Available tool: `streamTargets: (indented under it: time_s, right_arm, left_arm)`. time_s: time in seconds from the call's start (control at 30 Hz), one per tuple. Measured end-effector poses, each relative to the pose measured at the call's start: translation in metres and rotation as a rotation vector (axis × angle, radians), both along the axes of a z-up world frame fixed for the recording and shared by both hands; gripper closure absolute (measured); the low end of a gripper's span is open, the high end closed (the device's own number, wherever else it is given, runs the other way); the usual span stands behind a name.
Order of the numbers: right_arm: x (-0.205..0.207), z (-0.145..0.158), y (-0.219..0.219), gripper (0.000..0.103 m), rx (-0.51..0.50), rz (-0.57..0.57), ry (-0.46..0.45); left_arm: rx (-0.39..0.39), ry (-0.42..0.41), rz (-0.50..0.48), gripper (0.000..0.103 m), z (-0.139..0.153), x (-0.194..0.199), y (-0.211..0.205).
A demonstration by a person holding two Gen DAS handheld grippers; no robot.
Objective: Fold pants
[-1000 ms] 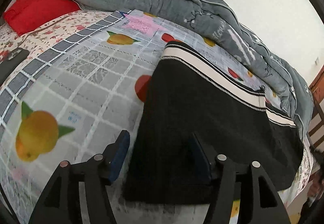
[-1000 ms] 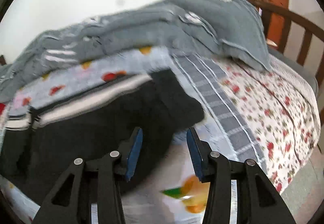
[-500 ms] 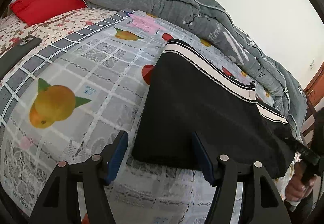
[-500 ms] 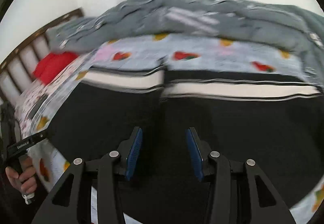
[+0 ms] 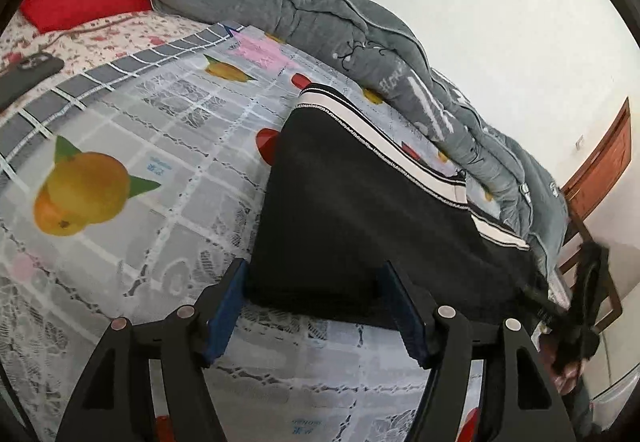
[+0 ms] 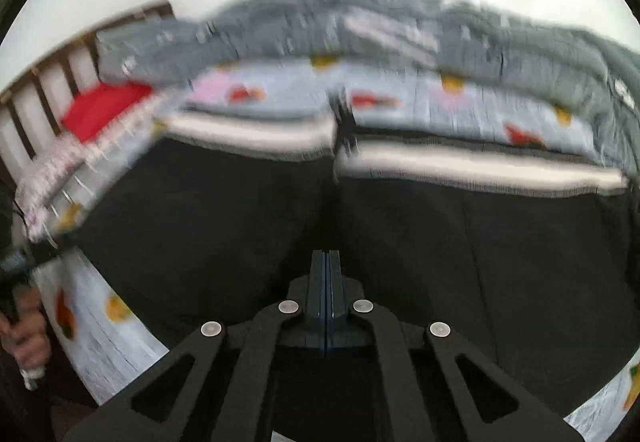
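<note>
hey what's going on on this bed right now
A person holding a gripper in each hand is folding black pants laid on a fruit-print cloth on the bed. The left gripper is open astride the near corner of the pants. The right gripper is shut over the middle of the pants.

Open fruit-print sheet point(image 5: 132, 146) left of black pants point(image 5: 360, 226): free passage. Bunched grey quilt point(image 5: 320, 22) blocks far side along wall. Phone point(image 5: 28, 76), red pillow point(image 5: 80, 2) crowd far-left corner.
</note>
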State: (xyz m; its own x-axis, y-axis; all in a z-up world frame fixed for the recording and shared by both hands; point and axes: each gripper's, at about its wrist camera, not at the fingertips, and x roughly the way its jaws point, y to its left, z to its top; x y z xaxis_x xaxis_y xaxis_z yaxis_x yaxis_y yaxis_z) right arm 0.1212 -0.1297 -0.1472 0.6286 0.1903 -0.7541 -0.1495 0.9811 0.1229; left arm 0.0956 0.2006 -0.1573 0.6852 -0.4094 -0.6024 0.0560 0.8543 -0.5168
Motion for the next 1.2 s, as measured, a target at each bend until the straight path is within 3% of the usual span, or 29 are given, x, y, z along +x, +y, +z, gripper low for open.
streamTargets:
  time_s: [0.1,0.2,0.33,0.5,0.63,0.93,1.13,1.2]
  right_arm:
    - [-0.010,-0.001,-0.007,0.102,0.032,-0.011,0.002]
    - [-0.017,0.007,-0.012,0.090,0.047,-0.013,-0.021]
    - [-0.021,0.008,-0.020,0.071,-0.045,-0.060,-0.048]
    - [-0.018,-0.003,-0.041,0.070,-0.084,-0.110,-0.010]
    - [-0.020,-0.006,-0.058,0.065,-0.073,-0.152,-0.049]
    - [-0.012,-0.017,-0.054,0.057,-0.110,-0.126,-0.024]
    - [-0.012,-0.017,-0.054,0.055,-0.099,-0.125,-0.021]
    - [-0.012,-0.015,-0.056,0.055,-0.089,-0.124,-0.012]
  left_arm:
    - [0.009,0.010,0.004,0.037,-0.001,0.008,-0.003]
    - [0.029,0.029,0.021,0.037,-0.001,0.019,-0.009]
    - [0.060,0.038,0.041,0.036,0.000,0.036,-0.019]
    - [0.063,0.037,0.046,0.031,0.000,0.042,-0.022]
    - [0.063,0.033,0.048,0.031,0.000,0.041,-0.023]
    - [0.038,0.048,0.017,0.031,0.002,0.025,-0.018]
    - [-0.072,0.048,0.013,0.031,-0.004,0.018,-0.005]
    - [-0.076,0.049,0.014,0.031,-0.005,0.017,-0.005]
